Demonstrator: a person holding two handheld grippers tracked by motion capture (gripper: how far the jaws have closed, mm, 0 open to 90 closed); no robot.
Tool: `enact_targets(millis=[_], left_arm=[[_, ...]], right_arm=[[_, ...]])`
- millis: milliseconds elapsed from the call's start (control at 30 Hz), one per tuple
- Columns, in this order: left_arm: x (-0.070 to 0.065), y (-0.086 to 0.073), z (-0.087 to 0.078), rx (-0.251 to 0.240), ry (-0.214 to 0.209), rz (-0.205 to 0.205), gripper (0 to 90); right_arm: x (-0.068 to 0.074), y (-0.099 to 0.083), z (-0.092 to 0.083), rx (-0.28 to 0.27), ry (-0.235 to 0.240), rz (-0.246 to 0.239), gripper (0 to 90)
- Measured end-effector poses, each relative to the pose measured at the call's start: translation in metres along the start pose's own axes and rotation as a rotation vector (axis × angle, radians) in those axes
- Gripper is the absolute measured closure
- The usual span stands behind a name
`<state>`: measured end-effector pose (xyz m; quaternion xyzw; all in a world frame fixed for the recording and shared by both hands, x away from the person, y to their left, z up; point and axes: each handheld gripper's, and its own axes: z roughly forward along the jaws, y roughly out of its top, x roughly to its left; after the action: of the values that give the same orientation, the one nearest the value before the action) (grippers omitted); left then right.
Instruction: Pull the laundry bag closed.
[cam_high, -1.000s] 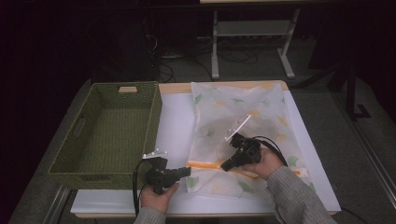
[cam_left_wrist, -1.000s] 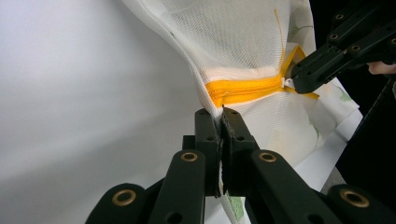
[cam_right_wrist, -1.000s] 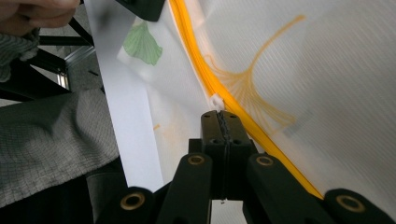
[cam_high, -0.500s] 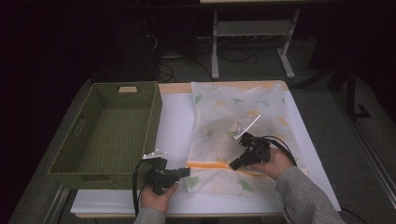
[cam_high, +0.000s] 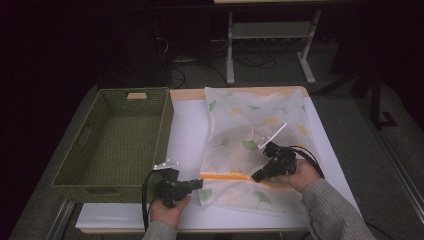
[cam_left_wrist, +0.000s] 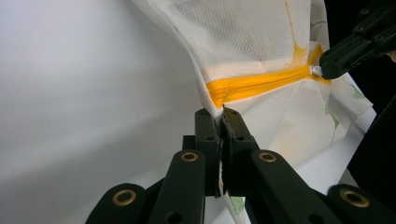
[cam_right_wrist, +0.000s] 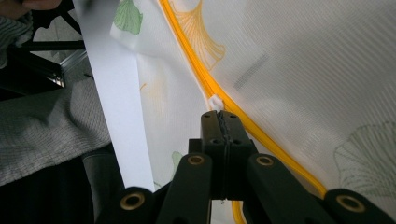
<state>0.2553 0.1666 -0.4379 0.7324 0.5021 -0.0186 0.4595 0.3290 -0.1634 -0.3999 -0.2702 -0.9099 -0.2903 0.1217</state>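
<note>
Zipper (cam_left_wrist: 261, 86) work: my left tongs (cam_left_wrist: 221, 116) pinch the mesh bag (cam_high: 252, 130) edge to anchor it, right tongs (cam_right_wrist: 219, 116) clamped on the white pull (cam_right_wrist: 215, 101) for sliding.

This looks like a lab or test room set up for recording, not a home. A white-topped work table (cam_high: 185, 130) with a pale wooden far edge stands on grey carpet in a dark room. Well beyond the fingers, at the far side, loose black cables (cam_high: 175, 75) lie tangled on the floor beside a white metal stand with splayed feet (cam_high: 270, 45). Left of the fingers sits an olive-green woven rectangular basket (cam_high: 120, 140), laid out like a prop.
</note>
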Motion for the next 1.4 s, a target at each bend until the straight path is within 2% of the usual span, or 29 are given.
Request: enact_targets(millis=[433, 600, 967, 1400], left_arm=[[-0.001, -0.001, 0.000, 0.000, 0.010, 0.006, 87.0], [0.000, 0.000, -0.001, 0.004, 0.017, 0.012, 86.9], [-0.001, 0.001, -0.001, 0.005, 0.028, 0.016, 87.0], [-0.001, 0.000, -0.001, 0.010, 0.031, 0.024, 86.9]], right_arm=[[0.001, -0.004, -0.011, 0.010, -0.006, -0.008, 89.7], [0.000, -0.006, -0.015, 0.020, -0.021, -0.005, 89.7], [-0.006, -0.018, -0.031, 0.018, -0.048, 0.016, 89.7], [-0.014, -0.039, -0.040, 0.003, -0.057, 0.046, 89.7]])
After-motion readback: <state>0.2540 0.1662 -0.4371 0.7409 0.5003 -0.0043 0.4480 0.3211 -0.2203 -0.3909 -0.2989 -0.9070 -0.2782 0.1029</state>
